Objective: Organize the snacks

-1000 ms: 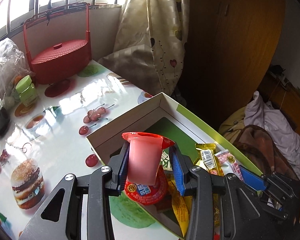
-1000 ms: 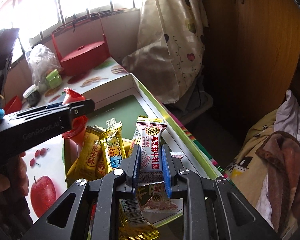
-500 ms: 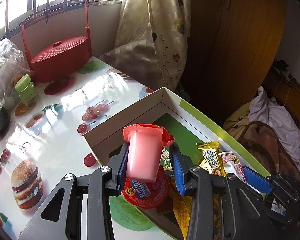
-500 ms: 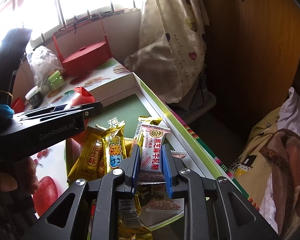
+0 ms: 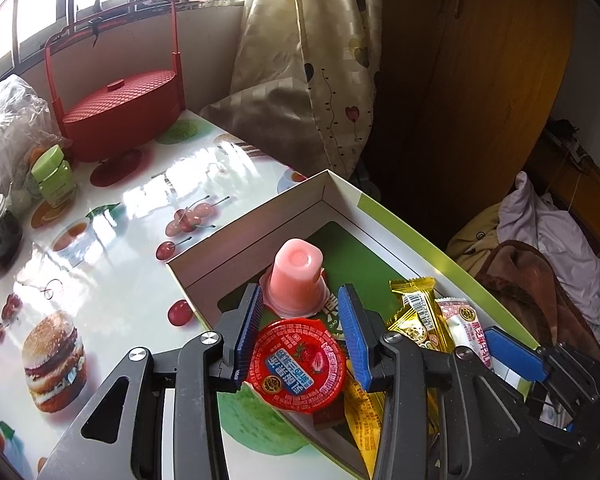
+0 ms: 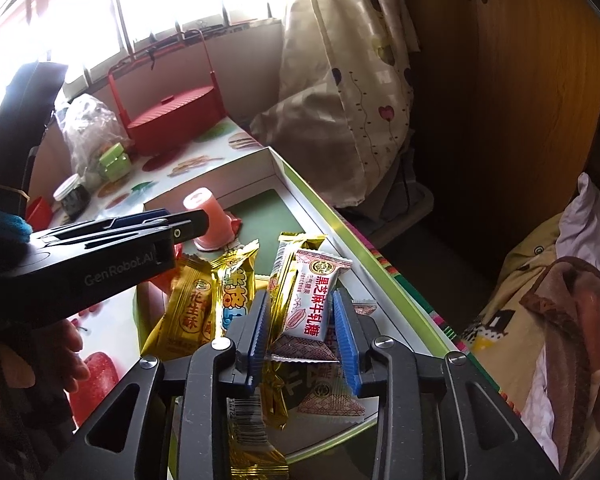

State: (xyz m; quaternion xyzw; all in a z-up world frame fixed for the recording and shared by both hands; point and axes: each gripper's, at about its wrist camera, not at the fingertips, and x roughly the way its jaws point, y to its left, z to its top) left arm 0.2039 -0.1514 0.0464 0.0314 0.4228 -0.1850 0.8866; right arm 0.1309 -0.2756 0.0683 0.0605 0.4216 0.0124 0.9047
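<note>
Now the left tool (image 5: 300, 326) gapes around an inverted pink jelly cup (image 5: 296, 280); the right tool (image 6: 300, 336) is opening beside a nougat packet (image 6: 310, 298).

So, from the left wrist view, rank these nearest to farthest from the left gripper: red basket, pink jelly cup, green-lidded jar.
1. pink jelly cup, upside down in the box, just past the left gripper.
2. green-lidded jar, far left on the table.
3. red basket, back by the window.
</note>
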